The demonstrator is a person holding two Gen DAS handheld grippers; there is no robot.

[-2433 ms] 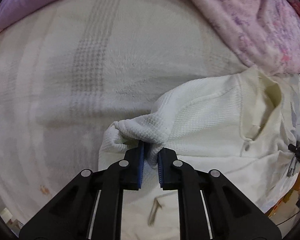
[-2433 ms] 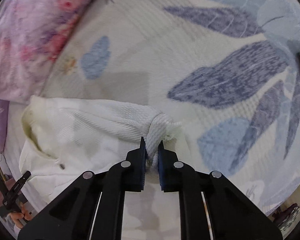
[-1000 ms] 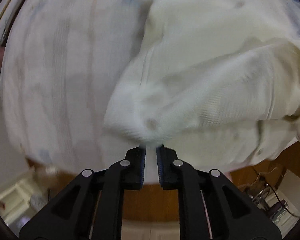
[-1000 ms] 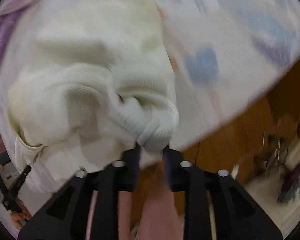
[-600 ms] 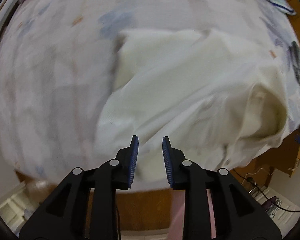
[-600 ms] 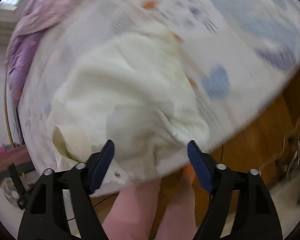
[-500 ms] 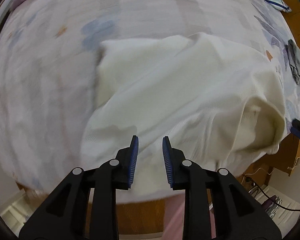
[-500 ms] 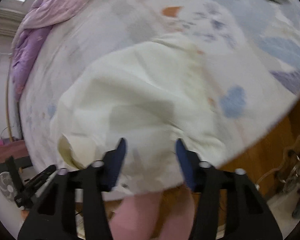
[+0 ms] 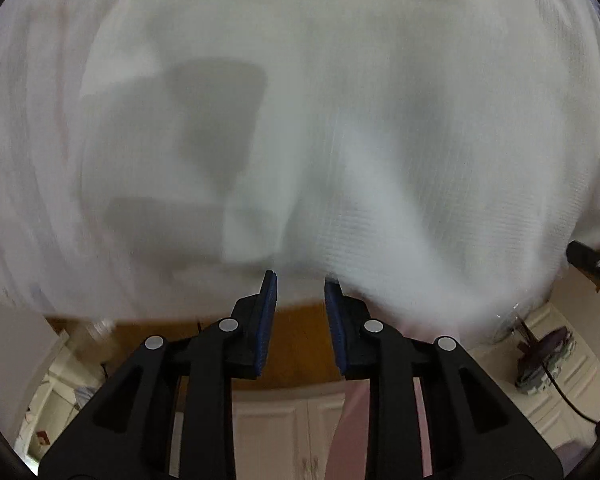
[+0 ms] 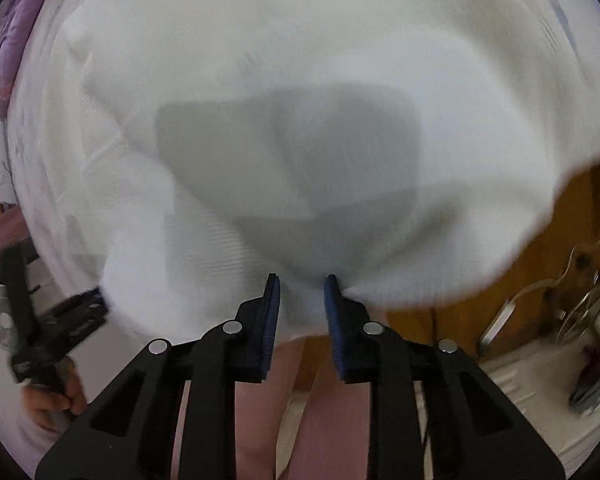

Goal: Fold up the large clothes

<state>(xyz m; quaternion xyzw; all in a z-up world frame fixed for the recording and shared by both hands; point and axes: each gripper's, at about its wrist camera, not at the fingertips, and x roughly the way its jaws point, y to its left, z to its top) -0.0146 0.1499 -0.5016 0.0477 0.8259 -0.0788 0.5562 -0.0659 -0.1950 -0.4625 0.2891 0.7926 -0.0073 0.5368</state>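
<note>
Hovering over the near edge of the bed, both tools now stand empty: the left hand-held gripper (image 9: pixel 298 294) has just been opening its blue-padded jaws, and nothing sits between them, whereas a second ago they pinched a bunched corner of the white waffle-knit garment (image 9: pixel 340 120). The right hand-held gripper (image 10: pixel 300 294) also shows a clear gap between its pads; the garment's hem lies just beyond and under its tips, but the pads do not press on it, though a second ago they clamped a rolled knot of the knit. The garment, then lifted and crumpled, now lies spread ahead of both hand-held grippers across the pale printed bedsheet (image 9: pixel 28 160), its near edge hanging slightly over the bed's side, just past the fingertips. Motion blur hides its creases and outline. Below the jaws the orange-brown wooden floor (image 9: pixel 300 344) shows. The release suggests the lay-out step is done and the garment is flat enough for a first fold; the next move probably calls for a fresh grasp at an edge.
</note>
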